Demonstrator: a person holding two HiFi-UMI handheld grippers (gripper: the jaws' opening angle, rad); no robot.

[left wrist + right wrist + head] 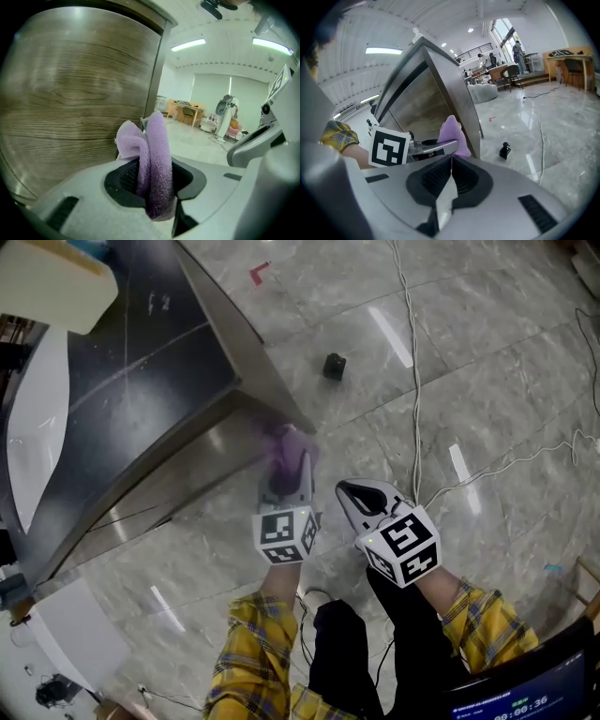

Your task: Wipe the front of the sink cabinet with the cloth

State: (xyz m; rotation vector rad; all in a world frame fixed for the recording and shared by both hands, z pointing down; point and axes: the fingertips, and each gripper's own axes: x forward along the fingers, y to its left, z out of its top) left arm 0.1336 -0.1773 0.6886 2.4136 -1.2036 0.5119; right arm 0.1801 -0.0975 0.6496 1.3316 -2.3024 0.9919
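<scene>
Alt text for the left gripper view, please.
The left claw is shut on a purple cloth, held up near the wood-grain cabinet front on the left. A pale floor shows at right.

Glossy grey marble floor
The sink cabinet, a small black block and white cables rest on it.

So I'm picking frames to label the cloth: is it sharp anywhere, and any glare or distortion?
Head view: the cloth is smeared by blur, and light streaks glare on the floor. Left gripper view: cloth sharp in the shut left claw, cabinet front bowed by the wide lens. Right gripper view: cloth small but clear, dark rim round the picture.
</scene>
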